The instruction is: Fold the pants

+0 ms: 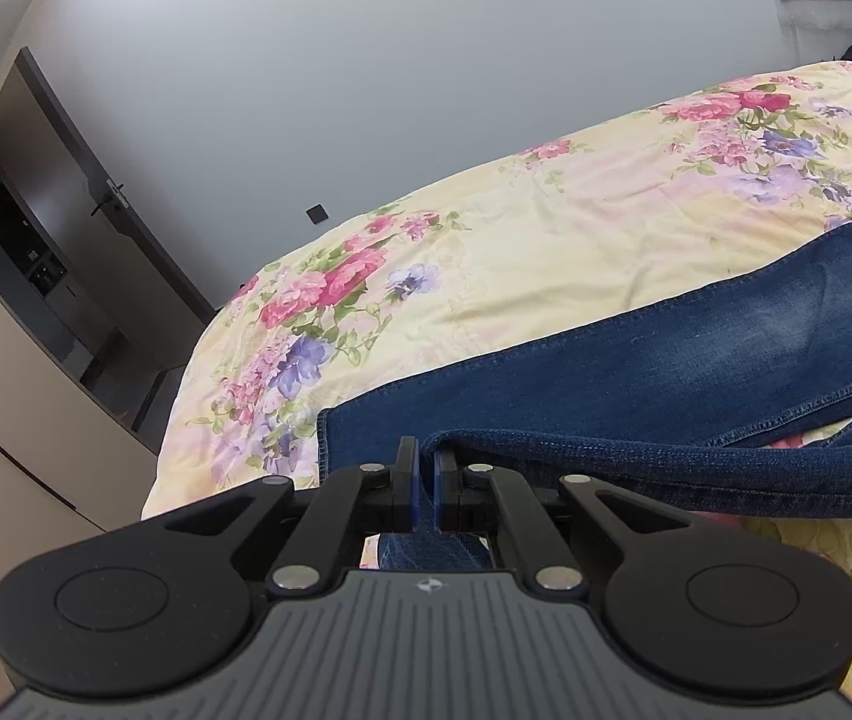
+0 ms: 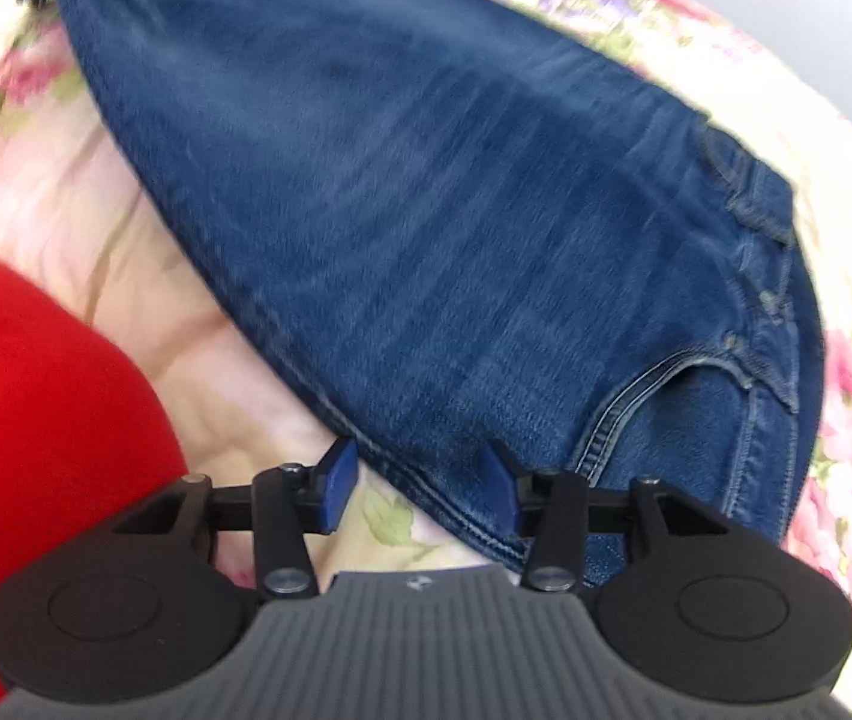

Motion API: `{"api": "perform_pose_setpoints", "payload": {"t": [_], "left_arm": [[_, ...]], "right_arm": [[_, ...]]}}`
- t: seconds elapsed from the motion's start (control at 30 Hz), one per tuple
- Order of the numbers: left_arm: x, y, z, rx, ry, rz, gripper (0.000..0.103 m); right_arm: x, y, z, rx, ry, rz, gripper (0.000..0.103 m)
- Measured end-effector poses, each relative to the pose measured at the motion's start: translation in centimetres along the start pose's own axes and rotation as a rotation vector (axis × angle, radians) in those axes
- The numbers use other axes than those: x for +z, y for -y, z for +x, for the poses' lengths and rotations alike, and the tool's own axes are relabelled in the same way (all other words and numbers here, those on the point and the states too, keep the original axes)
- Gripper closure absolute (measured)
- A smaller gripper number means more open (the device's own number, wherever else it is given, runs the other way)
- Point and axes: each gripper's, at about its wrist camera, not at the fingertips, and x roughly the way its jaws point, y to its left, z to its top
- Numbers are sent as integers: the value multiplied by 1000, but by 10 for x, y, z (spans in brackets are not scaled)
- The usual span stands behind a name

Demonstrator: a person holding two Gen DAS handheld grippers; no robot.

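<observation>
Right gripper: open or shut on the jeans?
Open. The right gripper has its blue pads wide apart, the jeans edge lying between them, unclamped.

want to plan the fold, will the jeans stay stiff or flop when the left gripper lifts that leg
Likely floppy: the jeans already sag from the left gripper. Thick denim probably weighs noticeably. It may drag on the soft floral bedspread.

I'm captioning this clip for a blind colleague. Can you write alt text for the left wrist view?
The left gripper is shut on a lifted leg hem of blue jeans that stretch away to the right across a floral bedspread. A grey wall and dark door stand behind.
</observation>
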Motion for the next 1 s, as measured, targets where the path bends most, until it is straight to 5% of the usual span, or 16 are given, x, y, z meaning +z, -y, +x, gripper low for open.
{"api": "perform_pose_setpoints", "payload": {"t": [0.2, 0.43, 0.6, 0.83, 1.0], "left_arm": [[3, -3, 1, -8, -6, -49, 98], [6, -4, 2, 14, -12, -48, 99], [6, -10, 0, 32, -12, -72, 99], [7, -23, -1, 49, -12, -105, 99], [20, -28, 20, 69, -41, -92, 99]], "right_arm": [[3, -1, 17, -19, -32, -14, 59], [-2, -12, -5, -96, 52, -6, 90], [4, -9, -48, -192, 164, 11, 92], [45, 15, -113, -340, 343, 71, 94], [105, 48, -122, -413, 369, 102, 93]]}}
